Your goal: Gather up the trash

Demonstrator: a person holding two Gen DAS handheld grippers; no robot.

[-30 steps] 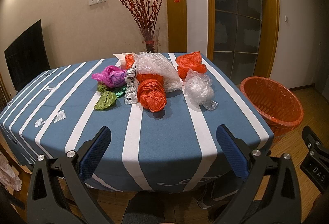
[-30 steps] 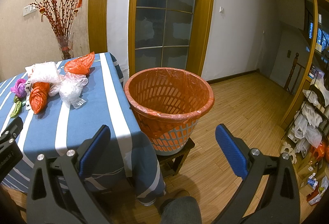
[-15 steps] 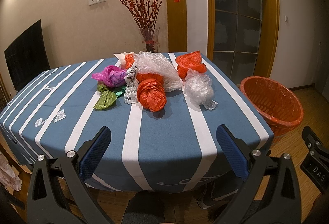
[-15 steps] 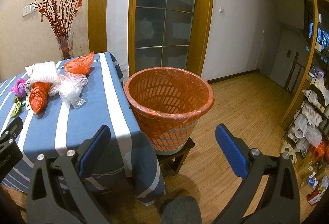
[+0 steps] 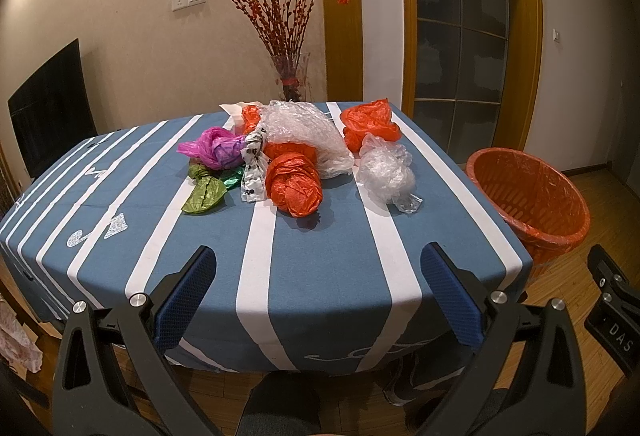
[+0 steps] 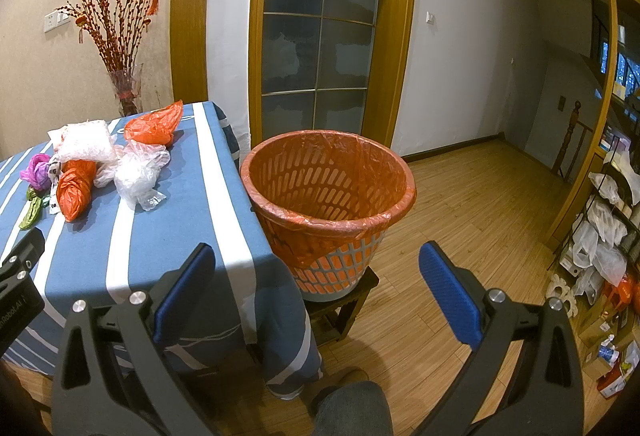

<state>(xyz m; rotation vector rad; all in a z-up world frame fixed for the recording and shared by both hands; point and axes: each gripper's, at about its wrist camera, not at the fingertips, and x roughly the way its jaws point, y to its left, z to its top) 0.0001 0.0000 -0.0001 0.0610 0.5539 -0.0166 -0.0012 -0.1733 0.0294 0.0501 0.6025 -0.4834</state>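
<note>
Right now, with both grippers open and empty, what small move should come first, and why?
Probably ease the left gripper forward toward the rolled orange bag. It is the nearest piece of the pile on the table, both grippers are open and empty, and the lined basket waits just off the table's right edge.

Beige wall [image 5: 120,36], wooden floor [image 6: 480,204], glass-paned door [image 6: 320,36], striped tablecloth [image 5: 328,268].

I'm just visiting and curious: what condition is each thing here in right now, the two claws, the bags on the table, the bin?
left gripper: open, empty, short of the trash.
right gripper: open, empty, facing the bin.
orange basket: upright on a stool, lined, nothing seen inside.
orange bag: crumpled, on the table.
clear bag: crumpled, on the table.
pink bag: crumpled, on the table.
green bag: knotted, lying flat.
tablecloth: spread over the table.
</note>
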